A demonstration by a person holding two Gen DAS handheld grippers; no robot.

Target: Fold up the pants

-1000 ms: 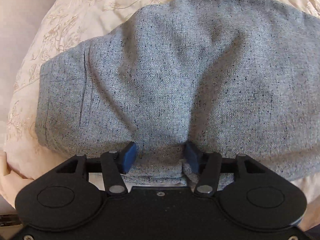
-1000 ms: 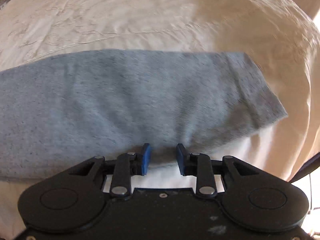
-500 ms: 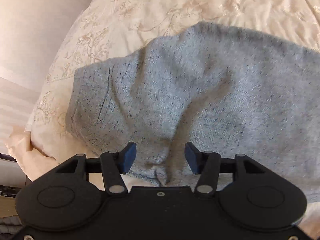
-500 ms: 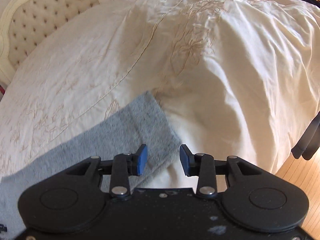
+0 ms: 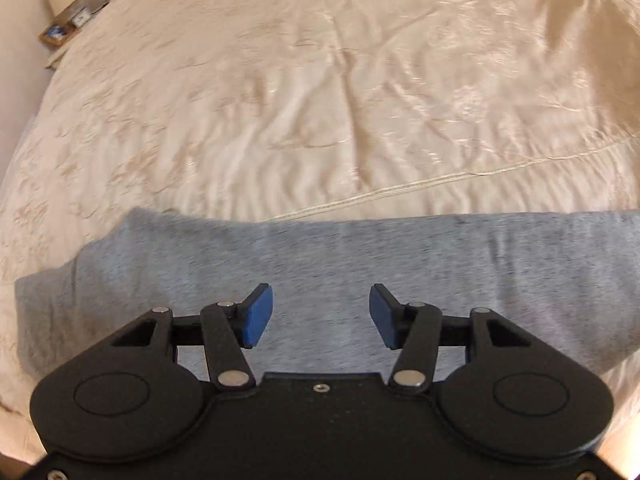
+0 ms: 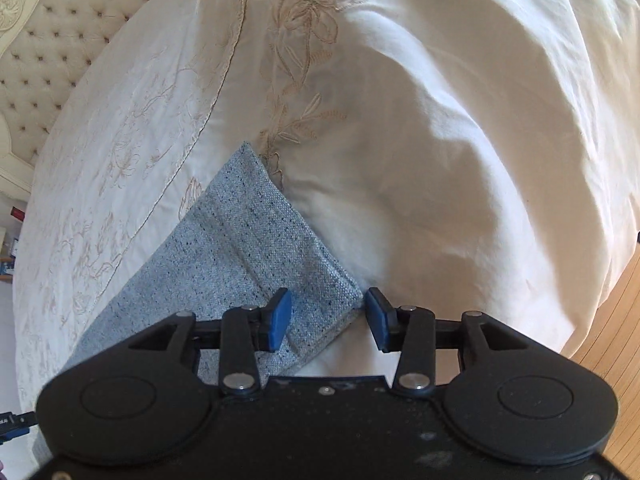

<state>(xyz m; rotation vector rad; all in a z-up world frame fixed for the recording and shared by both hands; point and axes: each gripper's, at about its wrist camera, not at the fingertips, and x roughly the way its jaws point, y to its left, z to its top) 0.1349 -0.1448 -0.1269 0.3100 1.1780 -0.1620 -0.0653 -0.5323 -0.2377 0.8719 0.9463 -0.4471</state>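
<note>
Left gripper (image 5: 321,316) spread, seemingly clear above grey pants (image 5: 320,256); right gripper (image 6: 326,319) opening, ungrasping, over hem corner.

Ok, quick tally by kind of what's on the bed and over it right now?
Grey pants: 1
Cream embroidered bedspread: 1
Grippers: 2, left gripper open, right gripper opening over the hem corner
Total: 4
</note>
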